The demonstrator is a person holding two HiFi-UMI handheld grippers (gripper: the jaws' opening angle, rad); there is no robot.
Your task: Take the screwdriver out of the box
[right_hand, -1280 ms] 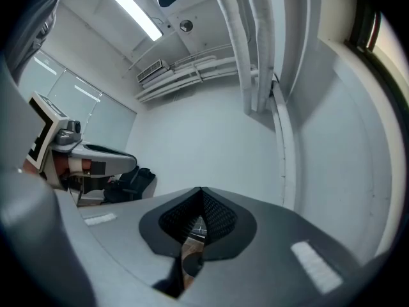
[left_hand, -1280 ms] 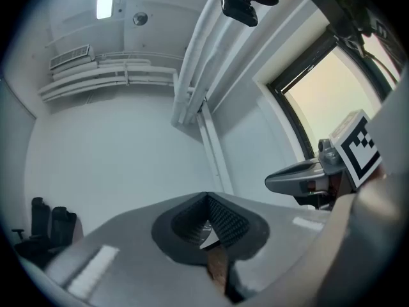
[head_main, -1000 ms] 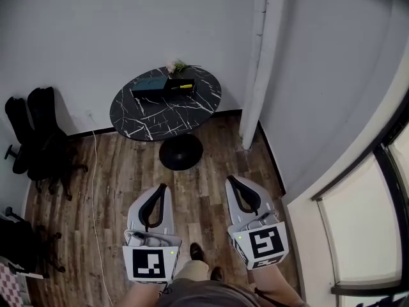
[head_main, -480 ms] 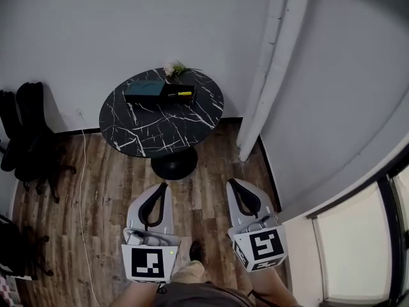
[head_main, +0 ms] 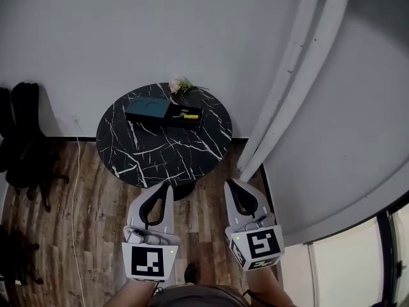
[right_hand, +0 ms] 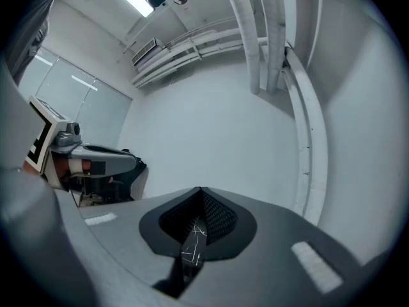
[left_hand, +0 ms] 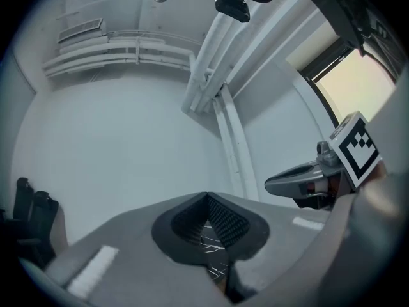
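Note:
A round black marble table (head_main: 153, 155) stands by the wall ahead. On its far side lies an open box: a teal lid (head_main: 146, 110) beside a black tray (head_main: 181, 119) that holds a yellow-handled screwdriver (head_main: 190, 116). My left gripper (head_main: 165, 185) and right gripper (head_main: 230, 183) are held side by side short of the table's near edge, both shut and empty. In the left gripper view the gripper (left_hand: 206, 197) has its jaws meeting at the tip, with a strip of the marble table (left_hand: 214, 264) seen under them. The right gripper (right_hand: 201, 189) looks the same in its own view.
A small sprig of flowers (head_main: 179, 85) lies at the table's far edge. Black chairs (head_main: 19, 139) stand at the left wall, and a white cable (head_main: 73, 190) runs along the wood floor. A white pillar (head_main: 287, 88) rises just right of the table.
The table and box have come nearer and lower in the head view. Both grippers keep their places and stay shut.

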